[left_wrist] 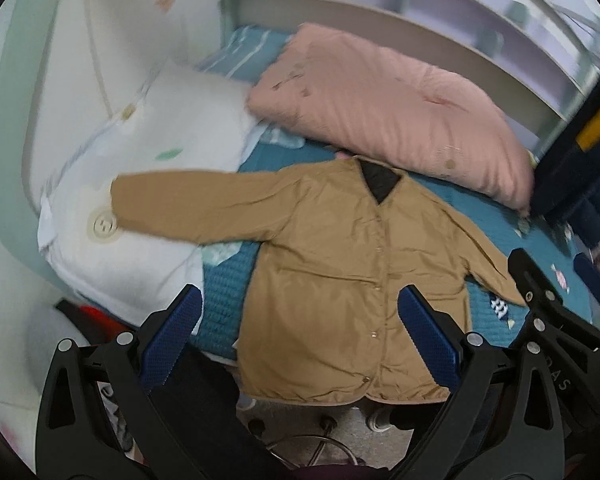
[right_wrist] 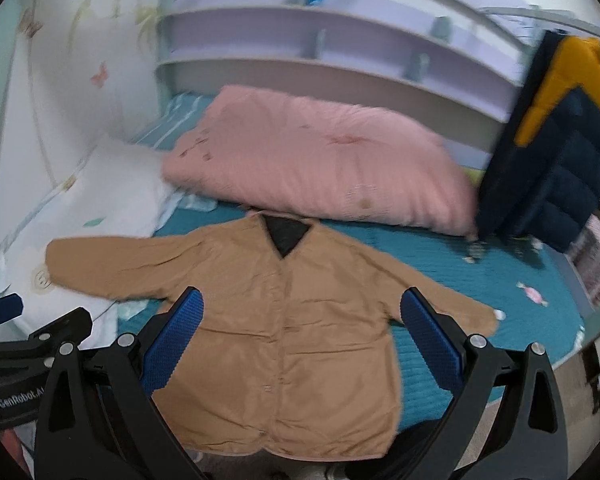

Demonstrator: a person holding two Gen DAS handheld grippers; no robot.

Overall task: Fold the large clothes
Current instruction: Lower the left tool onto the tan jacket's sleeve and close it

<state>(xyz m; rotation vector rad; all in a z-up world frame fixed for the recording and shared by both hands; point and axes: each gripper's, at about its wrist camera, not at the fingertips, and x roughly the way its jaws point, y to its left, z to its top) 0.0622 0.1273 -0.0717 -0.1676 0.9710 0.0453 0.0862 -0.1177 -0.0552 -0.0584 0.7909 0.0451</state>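
From the left wrist, the left tool [left_wrist: 300, 332] is hanging with fingers apart, gripping nothing, over the tan jacket [left_wrist: 332, 280] lying flat on the bed [left_wrist: 480, 208].

From the right wrist, the right tool [right_wrist: 300, 336] is likewise gaping empty. The jacket looks light, soft and slippery; I'd pinch the cuff [right_wrist: 60, 260] at nine o'clock.

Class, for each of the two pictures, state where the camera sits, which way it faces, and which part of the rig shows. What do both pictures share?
Left wrist: sits on the left tool, looks across the bed at the tan jacket; its own open blue fingers show, the right tool beside.
Right wrist: sits on the right tool, faces the same jacket; the left tool shows.
Shared: jacket, pink pillow, teal bedspread.
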